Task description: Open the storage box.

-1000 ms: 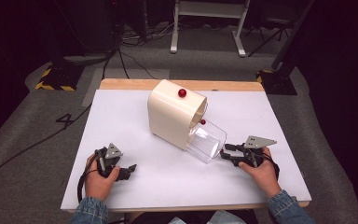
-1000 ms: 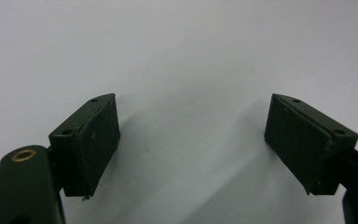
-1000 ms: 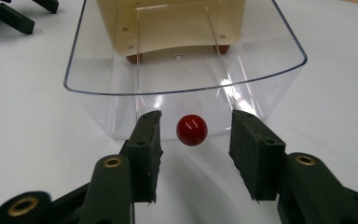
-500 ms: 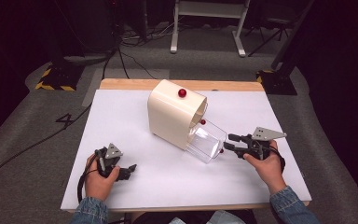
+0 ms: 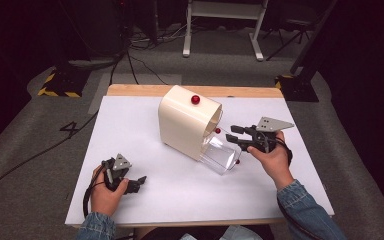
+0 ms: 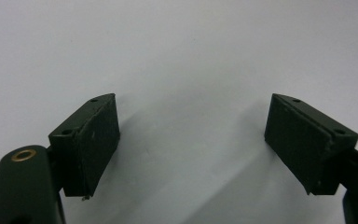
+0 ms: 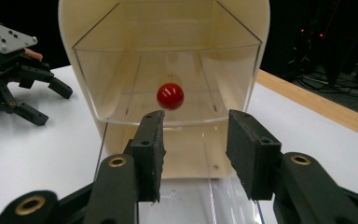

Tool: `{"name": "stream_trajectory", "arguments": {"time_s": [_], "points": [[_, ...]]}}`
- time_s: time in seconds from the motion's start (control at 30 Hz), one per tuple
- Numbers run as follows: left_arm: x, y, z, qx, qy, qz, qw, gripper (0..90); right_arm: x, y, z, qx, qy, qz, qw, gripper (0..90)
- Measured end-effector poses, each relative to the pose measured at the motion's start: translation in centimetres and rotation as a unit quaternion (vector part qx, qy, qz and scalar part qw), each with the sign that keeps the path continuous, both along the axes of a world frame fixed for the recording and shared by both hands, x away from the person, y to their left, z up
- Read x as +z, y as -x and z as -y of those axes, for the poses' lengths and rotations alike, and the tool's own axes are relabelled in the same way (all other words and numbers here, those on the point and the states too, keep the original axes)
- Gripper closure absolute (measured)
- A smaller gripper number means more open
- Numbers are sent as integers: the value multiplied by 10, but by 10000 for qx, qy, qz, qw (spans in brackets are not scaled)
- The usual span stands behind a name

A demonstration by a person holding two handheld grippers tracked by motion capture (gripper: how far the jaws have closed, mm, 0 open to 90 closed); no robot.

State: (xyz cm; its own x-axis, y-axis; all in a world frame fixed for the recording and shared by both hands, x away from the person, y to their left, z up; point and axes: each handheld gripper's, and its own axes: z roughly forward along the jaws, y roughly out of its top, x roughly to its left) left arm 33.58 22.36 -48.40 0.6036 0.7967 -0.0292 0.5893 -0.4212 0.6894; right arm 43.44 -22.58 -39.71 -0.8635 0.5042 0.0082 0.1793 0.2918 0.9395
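One mark reads: a dark "4" (image 5: 71,128) on the grey floor (image 5: 40,135), well off beyond the left gripper (image 5: 136,183) (past the table's edge).

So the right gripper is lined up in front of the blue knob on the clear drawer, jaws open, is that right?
Not quite: the knob is red, not blue, as the right gripper view shows. The rest stands: the right gripper is lined up in front of it on the clear drawer, jaws open and apart from the knob.
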Motion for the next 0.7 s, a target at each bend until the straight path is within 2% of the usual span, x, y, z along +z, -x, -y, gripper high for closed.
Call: {"name": "stream_trajectory", "arguments": {"time_s": [0.13, 0.2, 0.3, 0.4, 0.43, 0.47, 0.5, 0.6, 0.7], "points": [[0, 0, 0, -8, -7, -3, 10000, 181, -3, -9, -11, 42, -39, -19, 10000, 580], [0, 0, 0, -12, -21, 19, 10000, 181, -4, -11, -15, 167, -185, -89, 9997, 584], [0, 0, 0, -17, -25, 22, 10000, 181, -5, -12, -20, 196, -184, -75, 9996, 595], [0, 1, 0, -9, -30, 15, 10000, 182, -6, -11, -25, 253, -156, -23, 9996, 643], [0, 1, 0, -14, -50, 32, 10000, 182, -6, -11, -26, 254, -108, 1, 9996, 693], [0, 1, 0, -14, -50, 32, 10000, 181, -6, -11, -26, 254, -108, 1, 9996, 693], [0, 1, 0, -10, -47, 28, 10000, 182, -6, -10, -25, 310, -161, -14, 9994, 744], [0, 1, 0, -8, -45, 26, 10000, 182, -6, -8, -26, 277, -84, 145, 9995, 749], [0, 1, 0, -11, -52, 33, 10000, 182, -6, -6, -27, 248, -72, 202, 9995, 750]]}}
